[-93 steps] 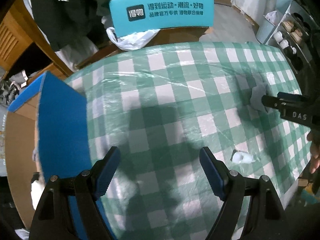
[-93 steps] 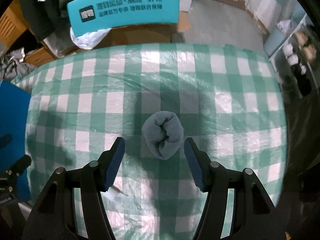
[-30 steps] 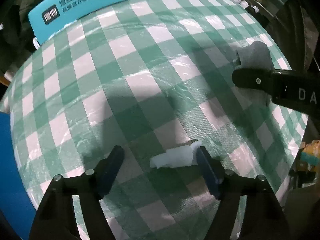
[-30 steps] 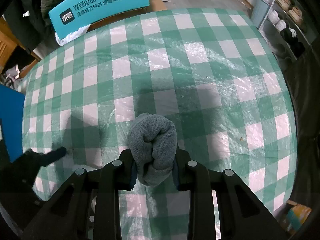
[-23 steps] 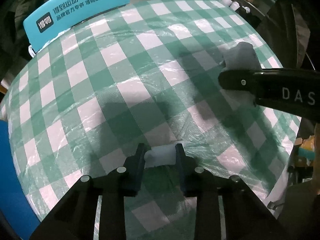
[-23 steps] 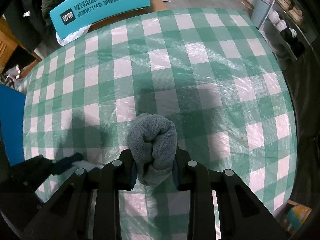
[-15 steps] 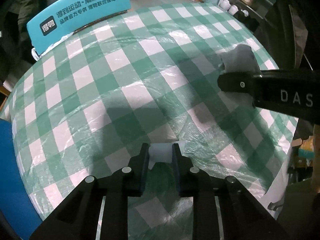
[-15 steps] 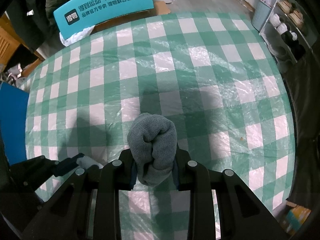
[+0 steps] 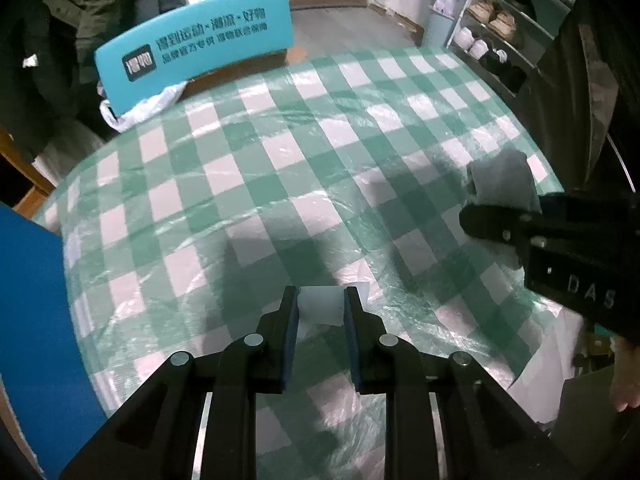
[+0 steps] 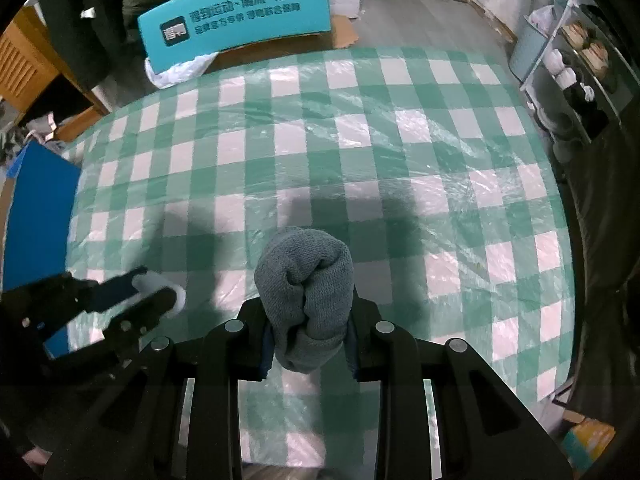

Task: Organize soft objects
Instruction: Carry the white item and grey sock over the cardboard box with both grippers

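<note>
A green-and-white checked tablecloth (image 10: pixel 400 152) under a crinkled clear plastic sheet covers the table. Beyond its far edge stands a curved turquoise sign (image 10: pixel 236 16) with white Chinese lettering and a dark square logo, and a crumpled white plastic bag (image 10: pixel 176 70) lies just below it. A blue panel (image 9: pixel 36 320) rises at the left edge of the table. On the right, a shelf rack (image 9: pixel 504 28) holds shoes. Dark jackets (image 9: pixel 60 40) hang at the far left, beside wooden furniture (image 10: pixel 24 64)

Knitted grey sock (image 10: pixel 306 292), glossy tablecloth (image 10: pixel 360 148)
</note>
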`<state>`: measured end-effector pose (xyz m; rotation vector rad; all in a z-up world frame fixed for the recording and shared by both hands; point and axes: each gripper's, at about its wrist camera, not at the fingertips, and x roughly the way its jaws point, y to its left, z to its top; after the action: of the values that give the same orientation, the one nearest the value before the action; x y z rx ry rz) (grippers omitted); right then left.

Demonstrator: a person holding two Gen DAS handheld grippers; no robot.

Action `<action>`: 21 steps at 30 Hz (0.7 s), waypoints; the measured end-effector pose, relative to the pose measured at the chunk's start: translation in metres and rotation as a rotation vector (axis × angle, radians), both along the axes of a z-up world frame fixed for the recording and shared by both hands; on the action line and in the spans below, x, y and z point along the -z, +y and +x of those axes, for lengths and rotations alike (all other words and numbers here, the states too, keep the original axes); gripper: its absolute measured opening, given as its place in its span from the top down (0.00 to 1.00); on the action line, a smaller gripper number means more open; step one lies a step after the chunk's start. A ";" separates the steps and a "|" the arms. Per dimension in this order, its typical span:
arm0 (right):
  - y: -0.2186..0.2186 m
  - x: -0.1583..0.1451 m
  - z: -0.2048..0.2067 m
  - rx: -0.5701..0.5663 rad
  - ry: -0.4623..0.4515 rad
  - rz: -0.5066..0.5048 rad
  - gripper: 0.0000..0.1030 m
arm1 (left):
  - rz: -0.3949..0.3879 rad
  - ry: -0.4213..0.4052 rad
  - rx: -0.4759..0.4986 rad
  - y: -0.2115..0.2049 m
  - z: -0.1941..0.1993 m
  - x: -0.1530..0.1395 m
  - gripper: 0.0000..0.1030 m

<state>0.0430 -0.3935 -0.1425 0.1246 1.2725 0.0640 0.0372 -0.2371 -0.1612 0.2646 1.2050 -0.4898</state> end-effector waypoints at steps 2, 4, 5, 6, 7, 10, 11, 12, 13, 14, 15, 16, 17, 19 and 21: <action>0.005 -0.006 -0.004 -0.008 -0.007 -0.001 0.75 | -0.003 -0.013 -0.006 0.004 -0.001 -0.007 0.79; 0.011 -0.011 -0.009 -0.019 -0.015 -0.001 0.75 | -0.003 -0.026 -0.014 0.009 -0.002 -0.015 0.79; 0.012 -0.013 -0.010 -0.023 -0.018 0.001 0.75 | -0.001 -0.031 -0.022 0.012 -0.003 -0.018 0.79; 0.015 -0.016 -0.012 -0.029 -0.022 0.003 0.75 | 0.001 -0.035 -0.031 0.016 -0.004 -0.021 0.79; 0.017 -0.019 -0.013 -0.033 -0.027 0.004 0.75 | 0.004 -0.037 -0.038 0.019 -0.004 -0.024 0.79; 0.027 -0.028 -0.019 -0.054 -0.041 0.011 0.75 | 0.012 -0.042 -0.061 0.030 -0.006 -0.030 0.79; 0.030 -0.030 -0.020 -0.058 -0.044 0.013 0.75 | 0.013 -0.043 -0.068 0.034 -0.006 -0.033 0.79; 0.034 -0.033 -0.022 -0.066 -0.049 0.015 0.75 | 0.012 -0.044 -0.076 0.039 -0.007 -0.036 0.79; 0.037 -0.035 -0.023 -0.073 -0.053 0.016 0.75 | 0.012 -0.044 -0.081 0.042 -0.008 -0.037 0.79; 0.040 -0.037 -0.024 -0.079 -0.058 0.016 0.75 | 0.014 -0.047 -0.086 0.045 -0.008 -0.039 0.79; 0.043 -0.039 -0.025 -0.083 -0.061 0.016 0.75 | 0.016 -0.052 -0.091 0.049 -0.009 -0.042 0.79; 0.046 -0.041 -0.026 -0.090 -0.065 0.017 0.75 | 0.019 -0.058 -0.095 0.052 -0.010 -0.045 0.79; 0.047 -0.042 -0.027 -0.094 -0.066 0.018 0.75 | 0.021 -0.064 -0.099 0.055 -0.011 -0.048 0.79; 0.053 -0.045 -0.028 -0.105 -0.071 0.018 0.75 | 0.023 -0.072 -0.107 0.061 -0.014 -0.053 0.79; 0.059 -0.050 -0.030 -0.118 -0.079 0.019 0.75 | 0.025 -0.081 -0.115 0.068 -0.016 -0.059 0.79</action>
<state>0.0130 -0.3350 -0.0926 0.0622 1.1993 0.1807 0.0210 -0.1689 -0.1026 0.2328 1.1407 -0.3614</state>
